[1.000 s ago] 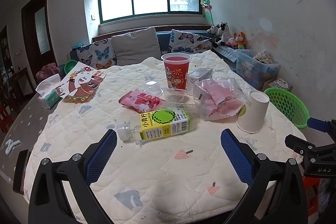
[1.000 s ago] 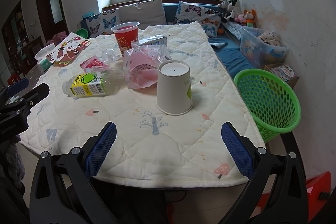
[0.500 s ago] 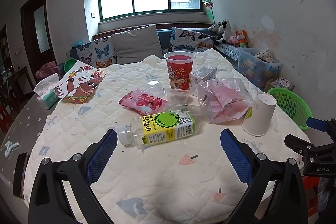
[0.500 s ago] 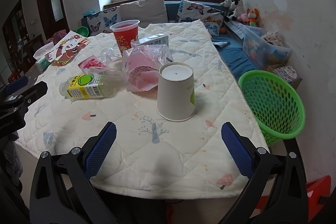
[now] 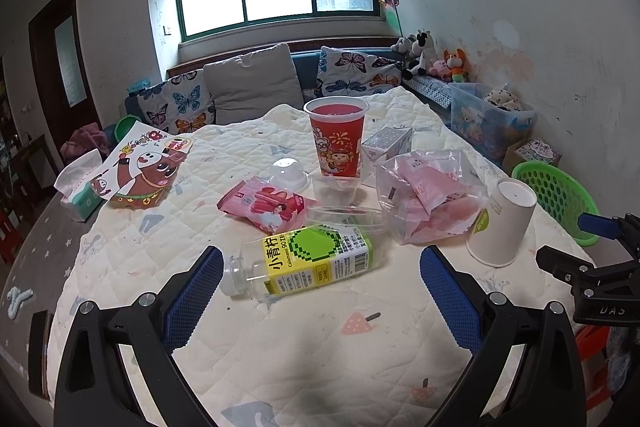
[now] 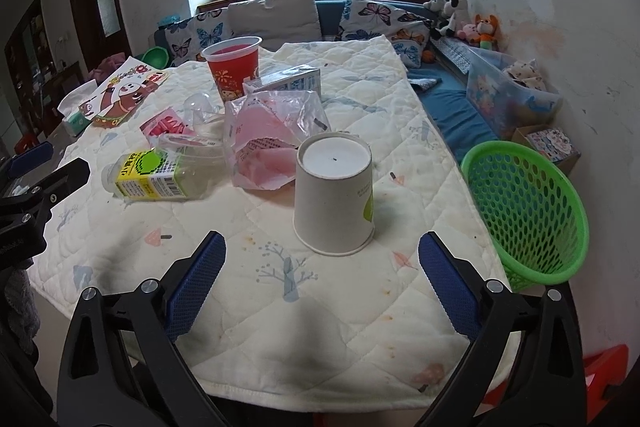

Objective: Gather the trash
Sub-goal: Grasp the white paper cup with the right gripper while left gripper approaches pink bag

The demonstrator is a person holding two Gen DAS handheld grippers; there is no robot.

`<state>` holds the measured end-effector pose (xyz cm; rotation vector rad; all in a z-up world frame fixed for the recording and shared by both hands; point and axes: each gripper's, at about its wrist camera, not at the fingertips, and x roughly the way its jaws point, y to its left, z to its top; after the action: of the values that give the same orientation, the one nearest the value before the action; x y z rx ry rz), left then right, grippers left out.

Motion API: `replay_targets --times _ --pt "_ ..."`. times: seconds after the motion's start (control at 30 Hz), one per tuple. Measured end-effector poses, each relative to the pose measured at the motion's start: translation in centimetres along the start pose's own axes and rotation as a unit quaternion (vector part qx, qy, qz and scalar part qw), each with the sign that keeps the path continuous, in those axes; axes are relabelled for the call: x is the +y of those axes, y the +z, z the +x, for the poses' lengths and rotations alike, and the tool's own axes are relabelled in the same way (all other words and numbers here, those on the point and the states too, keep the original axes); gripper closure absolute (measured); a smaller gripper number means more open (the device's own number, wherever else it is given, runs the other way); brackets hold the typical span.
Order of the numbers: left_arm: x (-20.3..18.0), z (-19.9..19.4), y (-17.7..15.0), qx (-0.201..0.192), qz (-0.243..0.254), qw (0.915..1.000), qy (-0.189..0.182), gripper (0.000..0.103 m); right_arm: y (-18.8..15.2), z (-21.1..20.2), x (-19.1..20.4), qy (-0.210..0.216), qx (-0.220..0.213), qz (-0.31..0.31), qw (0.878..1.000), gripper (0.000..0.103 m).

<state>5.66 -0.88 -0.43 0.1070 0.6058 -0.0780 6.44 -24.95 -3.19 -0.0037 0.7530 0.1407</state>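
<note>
trash spread over quilted table (image 6: 360,307): bottle (image 5: 308,263) on side, upturned paper cup (image 6: 334,195), green basket (image 6: 524,223) beside edge. closer than a second ago: left gripper (image 5: 320,295) nearing bottle, right gripper (image 6: 320,287) nearing cup. both wide, holding nothing. pickup probably next.

L tongs (image 5: 320,291) wide apart, empty bottle (image 5: 304,263) lying just ahead.

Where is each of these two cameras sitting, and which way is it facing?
Left wrist: on the left gripper, facing the lying plastic bottle mid-table; its open jaws frame it, and the right gripper shows at right.
Right wrist: on the right gripper, facing the upturned paper cup by the green basket; jaws open.
Both see the bottle, cup and basket.
</note>
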Motion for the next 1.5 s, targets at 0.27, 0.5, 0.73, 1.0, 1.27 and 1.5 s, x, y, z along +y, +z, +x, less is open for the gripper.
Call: replay_targets --times 0.27,0.5,0.73,1.0,1.27,1.5 --pt "0.9 1.6 0.6 0.015 -0.004 0.9999 0.003 0.007 1.5 1.7 -0.7 0.009 0.007 0.005 1.0 0.013" --pt "1.2 3.1 1.1 0.032 -0.007 0.9994 -0.001 0.007 2.7 3.6 -0.8 0.014 0.017 -0.002 1.0 0.018" --pt "0.0 4.5 1.9 0.04 0.014 0.999 -0.017 0.007 3.3 5.7 -1.0 0.018 0.031 -0.008 0.999 0.027" --pt "-2.9 6.3 2.8 0.05 0.05 0.9963 -0.049 0.021 3.4 6.6 -2.2 0.037 0.041 0.006 0.998 0.043" --pt "-6.3 8.6 3.0 0.067 0.079 0.9897 -0.098 0.033 3.4 5.0 -3.2 0.042 0.027 0.009 0.999 0.044" --pt "-9.3 10.8 3.4 0.079 0.121 0.9832 -0.111 0.039 3.2 2.9 -4.6 0.039 0.01 0.016 0.999 0.043"
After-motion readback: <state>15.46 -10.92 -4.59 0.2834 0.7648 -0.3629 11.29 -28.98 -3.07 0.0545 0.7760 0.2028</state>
